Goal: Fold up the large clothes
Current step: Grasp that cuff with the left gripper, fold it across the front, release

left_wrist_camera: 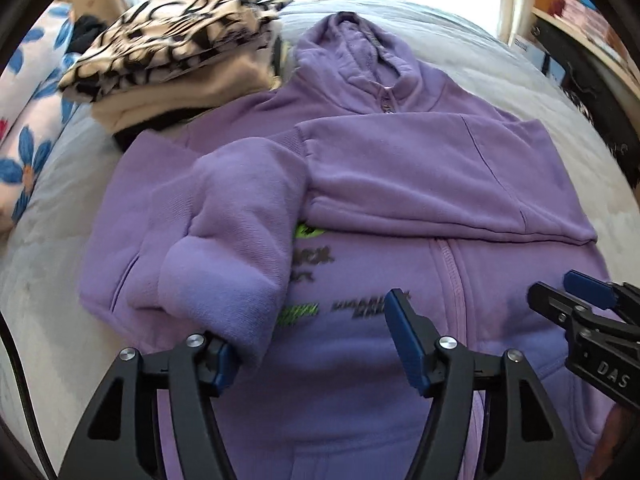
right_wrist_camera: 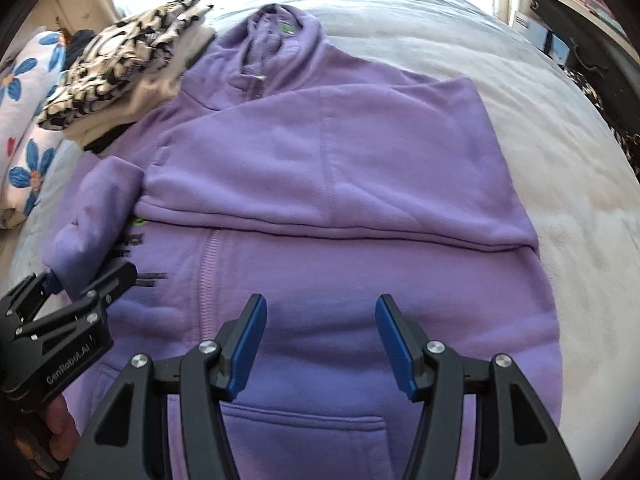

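Note:
A purple zip hoodie [left_wrist_camera: 400, 184] lies front up on the bed, hood at the far end. One sleeve [left_wrist_camera: 440, 168] is folded flat across the chest. The other sleeve [left_wrist_camera: 224, 240] lies bunched on the left, and its cuff end drapes over the left finger of my left gripper [left_wrist_camera: 316, 344]. That gripper's jaws stand wide apart and press on nothing. My right gripper [right_wrist_camera: 322, 340] hovers open over the hoodie's lower front [right_wrist_camera: 320, 280], above the pocket, with nothing between its pads. Each gripper shows in the other's view: the right gripper [left_wrist_camera: 556, 286] and the left gripper [right_wrist_camera: 86, 276].
A stack of folded clothes [left_wrist_camera: 172, 48], topped by a black-and-cream patterned piece, touches the hoodie's far left shoulder. A floral pillow [left_wrist_camera: 28, 152] lies at the left edge. Pale bedcover [left_wrist_camera: 520, 80] shows right of the hoodie, with shelves [left_wrist_camera: 580, 20] beyond it.

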A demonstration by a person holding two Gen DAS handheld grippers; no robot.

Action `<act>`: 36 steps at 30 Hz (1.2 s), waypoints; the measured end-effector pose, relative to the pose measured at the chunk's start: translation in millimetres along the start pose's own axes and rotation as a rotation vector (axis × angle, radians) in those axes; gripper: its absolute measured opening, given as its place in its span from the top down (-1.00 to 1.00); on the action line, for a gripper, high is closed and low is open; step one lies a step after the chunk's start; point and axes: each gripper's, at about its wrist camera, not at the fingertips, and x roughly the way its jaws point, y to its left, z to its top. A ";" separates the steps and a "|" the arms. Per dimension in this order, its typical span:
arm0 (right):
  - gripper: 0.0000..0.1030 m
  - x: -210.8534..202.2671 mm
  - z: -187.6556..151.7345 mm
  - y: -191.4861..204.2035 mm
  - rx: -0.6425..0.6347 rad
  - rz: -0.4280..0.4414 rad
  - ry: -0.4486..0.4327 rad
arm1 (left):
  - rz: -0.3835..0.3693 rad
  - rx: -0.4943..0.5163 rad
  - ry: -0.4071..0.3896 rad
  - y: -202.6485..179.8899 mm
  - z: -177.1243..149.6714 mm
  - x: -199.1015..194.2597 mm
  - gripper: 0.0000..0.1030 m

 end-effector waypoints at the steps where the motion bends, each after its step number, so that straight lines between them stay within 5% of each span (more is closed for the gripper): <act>1: -0.11 -2.7 -0.2 4.9 -0.009 0.013 -0.005 | -0.008 -0.017 0.001 4.8 -4.1 -6.2 -0.25; 7: -0.11 -19.0 0.0 43.0 -0.114 0.070 -0.043 | -0.023 -0.064 -0.015 34.0 -32.0 -37.0 -0.59; 15: -0.12 -30.6 7.7 88.2 -0.207 0.112 -0.063 | 0.183 -0.083 0.054 61.5 -60.8 -35.8 -0.58; 29: -0.24 -18.7 -0.9 216.1 -0.563 0.184 -0.077 | 0.178 -0.208 0.113 130.9 -102.6 -31.9 -0.58; 36: -0.24 20.8 0.3 241.4 -0.674 -0.020 -0.065 | 0.182 -0.268 0.118 164.4 -109.8 -28.6 -0.58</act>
